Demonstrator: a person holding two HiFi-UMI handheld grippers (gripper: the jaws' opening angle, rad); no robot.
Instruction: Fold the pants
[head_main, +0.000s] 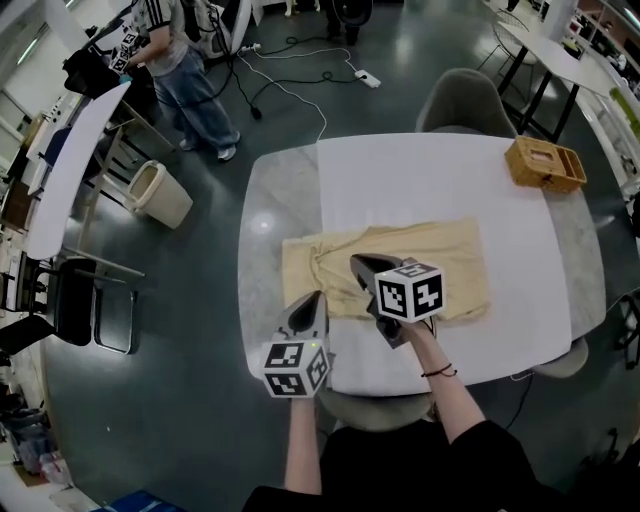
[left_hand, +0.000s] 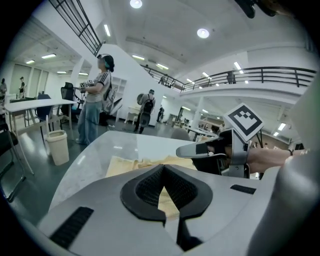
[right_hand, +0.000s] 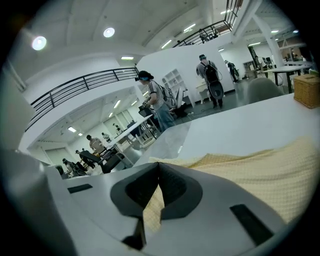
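Pale yellow fabric pants (head_main: 440, 265) are laid flat across the white rectangular cover (head_main: 430, 170) on the rounded grey marble-look table (head_main: 272, 185). The long side runs left to right. The left end is bunched into wrinkles and overhangs the cover onto the grey top.

Left gripper (head_main: 318, 297): held at the near left edge of the pants. In the left gripper view its jaw tips (left_hand: 162, 167) are seen closed together. Yellow fabric is visible in the gap between the black ribbed pads (left_hand: 145, 192), so it reads as clamped on the pants (left_hand: 125, 165).

Right gripper (head_main: 358, 262): positioned over the wrinkled left-centre part of the pants, just beyond the left gripper. In the right gripper view the tips (right_hand: 159, 165) are likewise closed. Yellow fabric is seen between the pads (right_hand: 132, 192), and the rest of the pants (right_hand: 260, 165) is spread out to the right. The right gripper (left_hand: 181, 151) is also seen in the left gripper view, close by on the right, above the fabric.

A woven tan box-shaped basket (head_main: 545, 165) is placed at the far right corner of the cover, well apart from the pants; it is also seen at the right edge of the right gripper view (right_hand: 306, 90). A grey shell chair (head_main: 462, 100) is tucked at the far side of the table. A beige waste bin (head_main: 160, 193) stands on the floor to the left. Beyond it a person in a striped shirt and jeans (head_main: 190, 70) is seen at another table.
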